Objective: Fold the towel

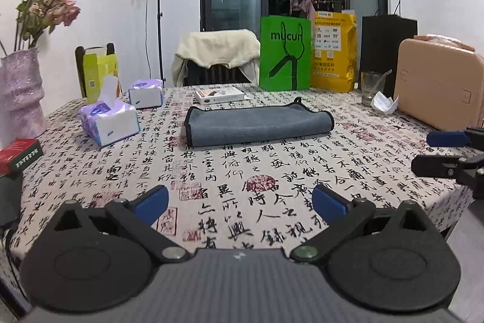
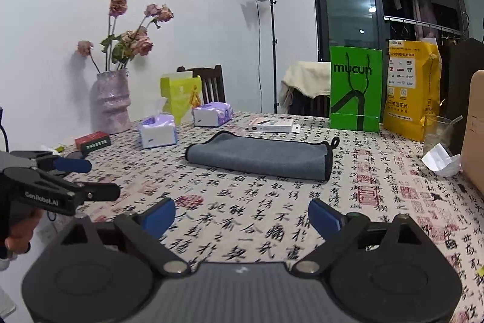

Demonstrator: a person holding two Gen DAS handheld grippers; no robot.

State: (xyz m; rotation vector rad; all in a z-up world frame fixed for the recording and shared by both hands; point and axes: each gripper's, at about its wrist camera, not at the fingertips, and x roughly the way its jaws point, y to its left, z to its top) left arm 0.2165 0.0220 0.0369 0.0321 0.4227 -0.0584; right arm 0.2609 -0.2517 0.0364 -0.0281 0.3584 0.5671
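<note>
Ahead of my wide-open, empty left gripper [image 1: 240,202] and right gripper [image 2: 242,215] lies the folded towel [image 1: 257,124]; beyond it, a tissue box [image 1: 109,120] with one tissue sticking up.

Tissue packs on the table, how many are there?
2. One tissue pack lies nearer, left of the grey towel, with a tissue sticking up. The second tissue pack lies behind it, by the yellow-green box. Others may be hidden.

Grey towel [image 1: 257,124] edged in black is lying on a white tabletop [image 1: 272,189] printed with black calligraphy and red seals, a bright green bag [image 1: 286,53] and yellow bag [image 1: 334,50] standing behind.
</note>
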